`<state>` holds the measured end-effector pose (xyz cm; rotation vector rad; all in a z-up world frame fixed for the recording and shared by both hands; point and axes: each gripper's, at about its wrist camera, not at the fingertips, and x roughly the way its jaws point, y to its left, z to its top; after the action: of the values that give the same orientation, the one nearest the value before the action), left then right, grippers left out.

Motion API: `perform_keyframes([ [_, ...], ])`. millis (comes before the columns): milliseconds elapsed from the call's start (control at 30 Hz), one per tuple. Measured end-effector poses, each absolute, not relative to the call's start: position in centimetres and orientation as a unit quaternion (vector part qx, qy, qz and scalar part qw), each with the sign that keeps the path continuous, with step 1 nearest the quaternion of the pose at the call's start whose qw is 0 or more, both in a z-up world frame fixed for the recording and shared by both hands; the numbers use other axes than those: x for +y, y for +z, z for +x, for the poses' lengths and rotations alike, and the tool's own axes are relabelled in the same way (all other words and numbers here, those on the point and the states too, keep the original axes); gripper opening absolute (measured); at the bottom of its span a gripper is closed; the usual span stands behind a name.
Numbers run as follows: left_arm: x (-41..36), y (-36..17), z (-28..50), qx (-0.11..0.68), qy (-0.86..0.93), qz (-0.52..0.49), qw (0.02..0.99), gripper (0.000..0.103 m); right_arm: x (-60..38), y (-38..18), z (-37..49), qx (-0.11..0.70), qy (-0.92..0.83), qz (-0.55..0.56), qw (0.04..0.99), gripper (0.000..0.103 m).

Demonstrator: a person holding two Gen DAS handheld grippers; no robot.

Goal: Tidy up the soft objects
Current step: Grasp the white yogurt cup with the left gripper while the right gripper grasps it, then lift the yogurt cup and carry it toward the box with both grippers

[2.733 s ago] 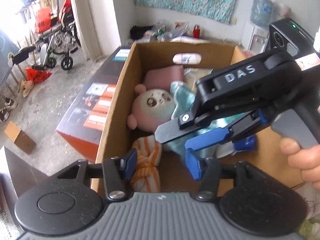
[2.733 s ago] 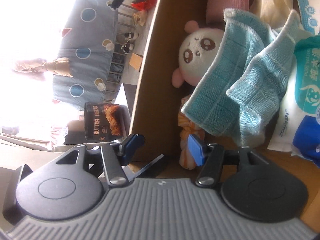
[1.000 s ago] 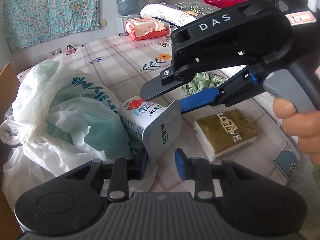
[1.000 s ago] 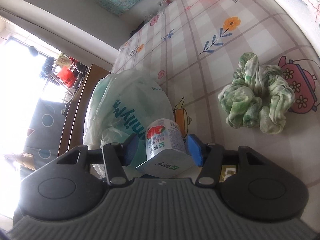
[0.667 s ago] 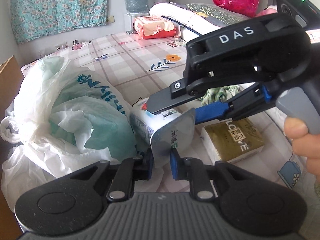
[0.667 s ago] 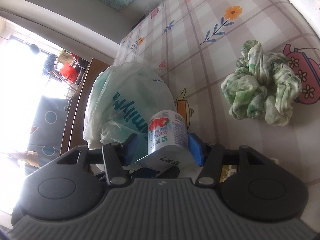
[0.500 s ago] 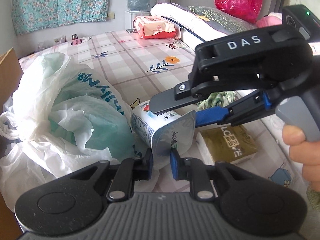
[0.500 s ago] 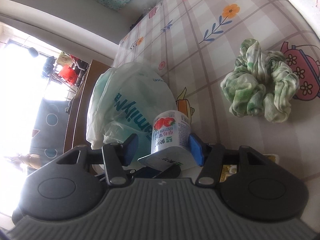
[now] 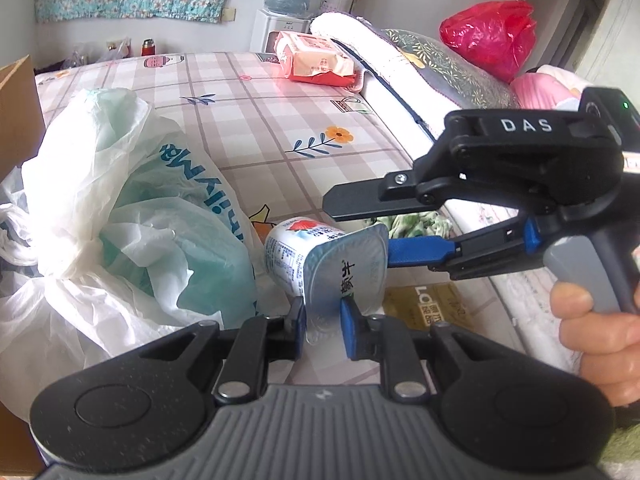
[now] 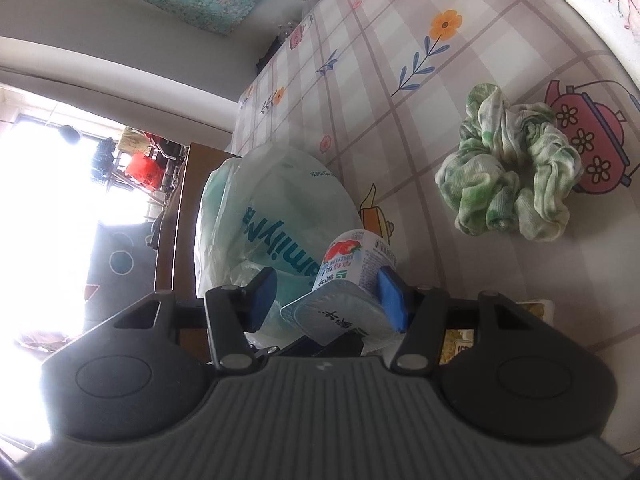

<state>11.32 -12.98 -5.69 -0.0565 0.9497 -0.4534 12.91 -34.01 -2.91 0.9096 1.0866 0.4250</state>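
Daylight fills both views, soft and even on the checked bedsheet [image 9: 256, 128]. In the right wrist view the window [image 10: 68, 208] at the left is blown out to white glare. Shadows are faint. Fisheye bending curves the edges, with dark corners. Both pictures are sharp, with no motion blur.

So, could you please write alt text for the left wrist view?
The left gripper pinches the foil-lid rim of a yogurt cup lying on its side, while the right gripper straddles it. A white plastic bag sits left on the checked cloth.
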Motion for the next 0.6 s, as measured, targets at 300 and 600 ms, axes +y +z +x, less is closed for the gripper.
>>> perform_keyframes([
  [300,-12.6,-5.0,12.4,0.454,-0.218,-0.056,0.862,0.02,-34.5,-3.0,13.4,0.497,0.182,0.428,0.733,0.056],
  [600,-12.8,-4.4,12.2,0.444,-0.224,-0.05,0.866,0.02,-34.5,-2.6,13.0,0.496,0.169,0.425,0.738,0.056],
])
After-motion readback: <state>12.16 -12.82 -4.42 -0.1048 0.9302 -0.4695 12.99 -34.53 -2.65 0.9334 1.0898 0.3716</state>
